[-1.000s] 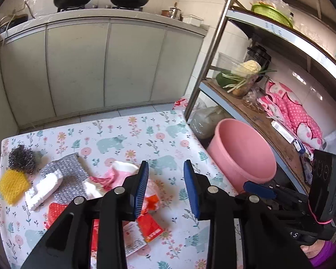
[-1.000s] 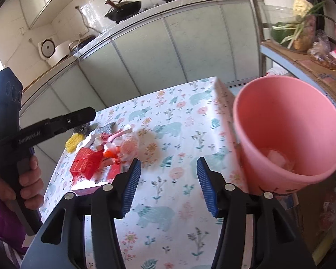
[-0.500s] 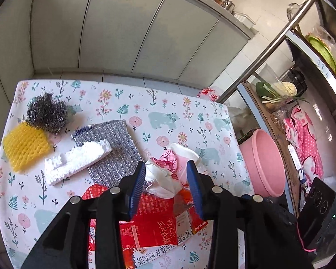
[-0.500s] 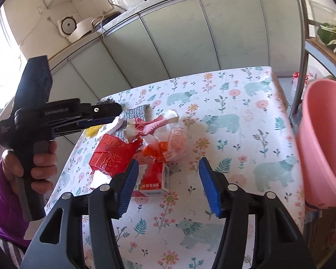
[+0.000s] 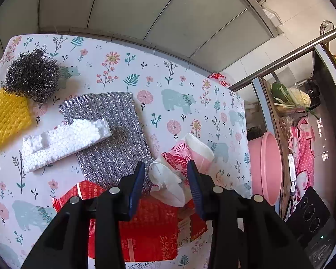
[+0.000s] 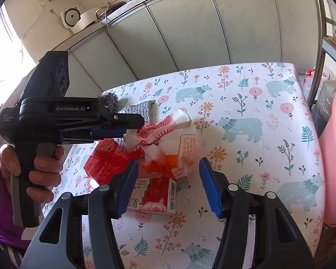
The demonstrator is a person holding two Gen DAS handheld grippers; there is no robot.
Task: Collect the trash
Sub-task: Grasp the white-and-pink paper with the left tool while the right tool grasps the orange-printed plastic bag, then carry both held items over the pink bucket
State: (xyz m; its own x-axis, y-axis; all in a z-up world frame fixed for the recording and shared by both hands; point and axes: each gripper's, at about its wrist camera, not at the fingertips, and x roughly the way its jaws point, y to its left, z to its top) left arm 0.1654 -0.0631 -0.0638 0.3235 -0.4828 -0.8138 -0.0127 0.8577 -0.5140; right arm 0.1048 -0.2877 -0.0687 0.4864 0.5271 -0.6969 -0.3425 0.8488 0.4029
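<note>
A crumpled pink-and-white wrapper lies on the floral tablecloth atop a pile of trash. My left gripper is open, its blue pads on either side of the wrapper's near end. The wrapper also shows in the right wrist view, where the left gripper reaches it from the left. My right gripper is open over a clear orange-and-white bag and a red-and-white box. Red foil packaging lies under the left gripper. The pink bin stands off the table's right edge.
A white foam piece, a silver mesh cloth, a steel wool ball and a yellow net sponge lie at the table's left. A metal shelf rack with vegetables stands right. Cabinets run behind.
My left gripper has swung down and forward over the trash pile and now straddles the pink-and-white wrapper. My right gripper has moved left from the pink bin to the pile.
</note>
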